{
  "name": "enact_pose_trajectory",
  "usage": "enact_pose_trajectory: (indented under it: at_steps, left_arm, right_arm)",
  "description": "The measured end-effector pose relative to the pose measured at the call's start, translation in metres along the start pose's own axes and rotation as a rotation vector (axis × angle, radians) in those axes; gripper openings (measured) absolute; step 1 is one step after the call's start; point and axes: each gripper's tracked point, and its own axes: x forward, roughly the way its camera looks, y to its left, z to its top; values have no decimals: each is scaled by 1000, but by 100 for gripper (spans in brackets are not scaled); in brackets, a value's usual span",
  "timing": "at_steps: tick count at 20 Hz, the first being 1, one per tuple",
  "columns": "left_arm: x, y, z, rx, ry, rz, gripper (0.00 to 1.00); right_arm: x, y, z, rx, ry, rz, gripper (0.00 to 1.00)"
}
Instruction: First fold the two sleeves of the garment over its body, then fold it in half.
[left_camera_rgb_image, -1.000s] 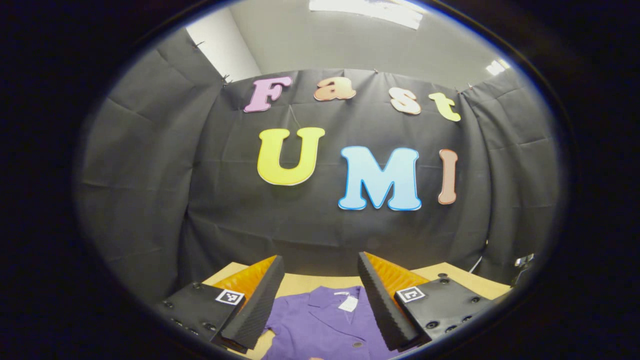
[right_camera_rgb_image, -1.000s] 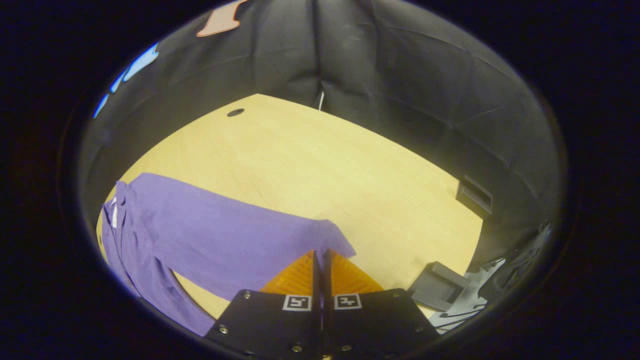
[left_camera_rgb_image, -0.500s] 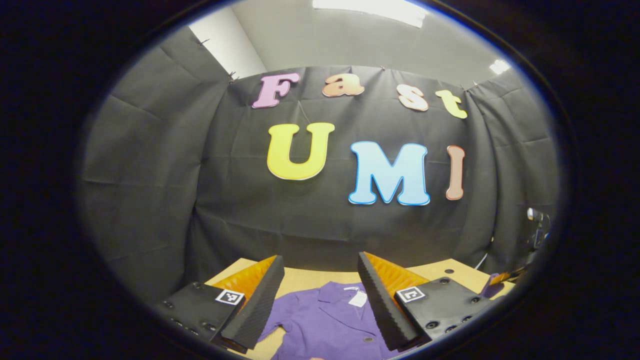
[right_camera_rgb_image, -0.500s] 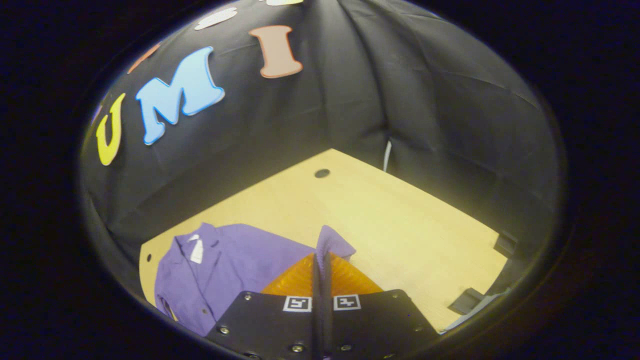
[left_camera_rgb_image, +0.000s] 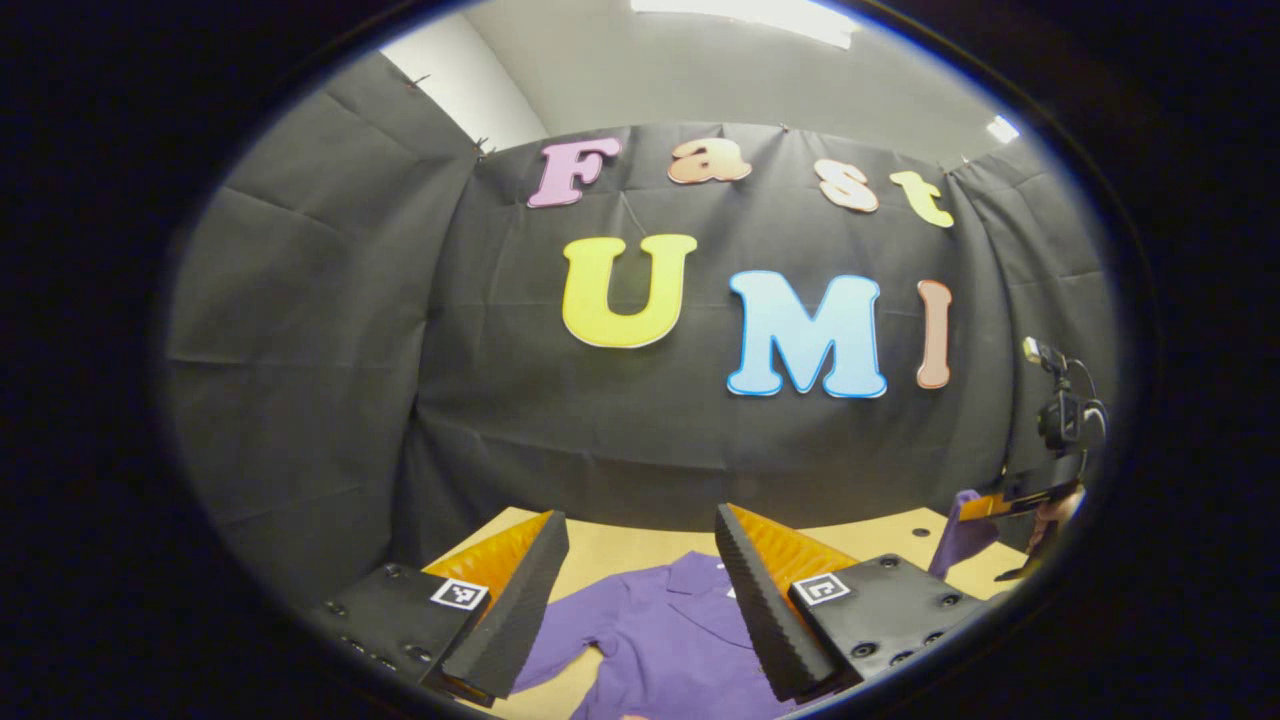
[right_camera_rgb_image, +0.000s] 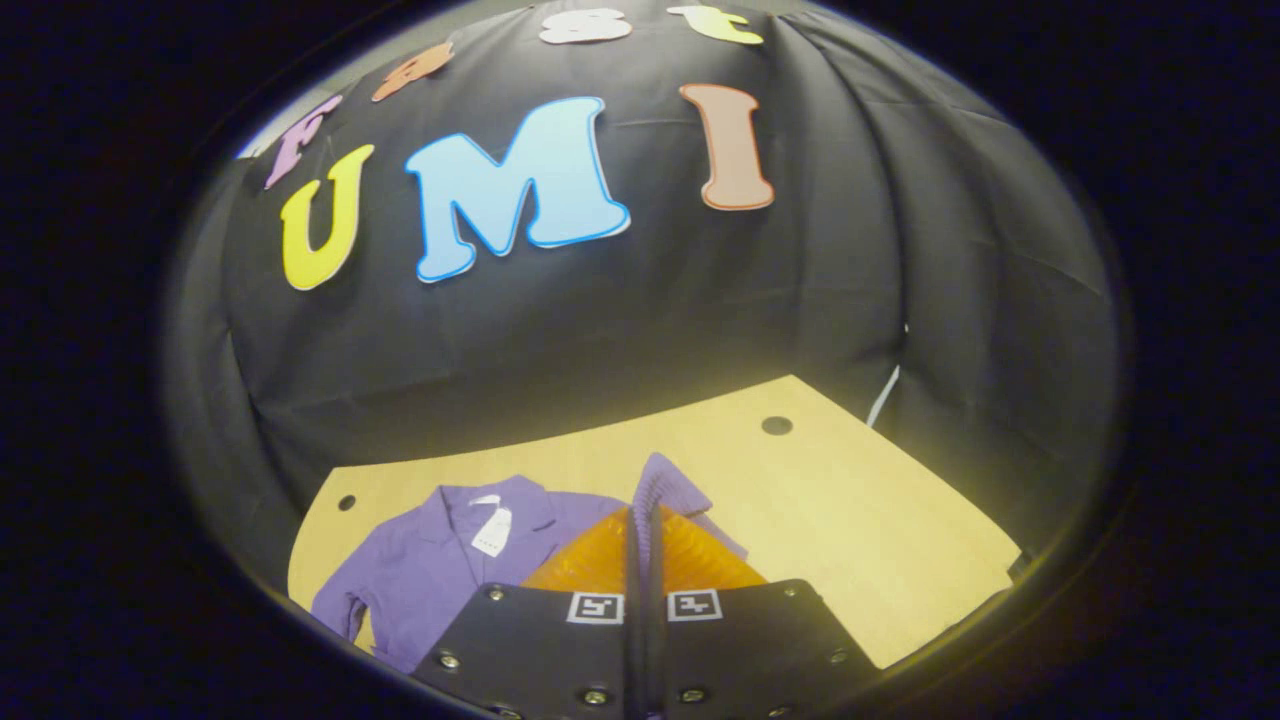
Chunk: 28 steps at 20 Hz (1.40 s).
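I am working over a pale wooden table (right_camera_rgb_image: 860, 520) against the black cloth wall. The purple shirt (right_camera_rgb_image: 420, 560) is lying flat toward the table's near left, collar toward the wall. It looks light and limp, so it will drape and slide; cuffs and hems seem the best grips. My right gripper (right_camera_rgb_image: 643, 515) is pinching the sleeve (right_camera_rgb_image: 665, 480), lifted off the table. My left gripper (left_camera_rgb_image: 640, 590) is hovering wide open, holding nothing, above the shirt.
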Motion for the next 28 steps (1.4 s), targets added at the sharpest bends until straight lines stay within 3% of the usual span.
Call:
enact_pose_trajectory:
  at_steps: [5, 15, 22, 28]
  left_arm:
    - [-3, 19, -6, 1, 13, 36, 94]
    - [-11, 57, -30, -12, 70, 97, 95]
    - [-32, 96, -47, -37, 107, 161, 95]
    - [-46, 115, -50, -32, 111, 199, 95]
  right_arm:
    - [20, 63, 23, -53, -45, 115, 1]
    - [49, 181, 11, -176, -63, 313, 1]
    - [73, 247, -60, -286, 50, 391, 1]
    - [77, 266, -104, -361, 123, 406, 1]
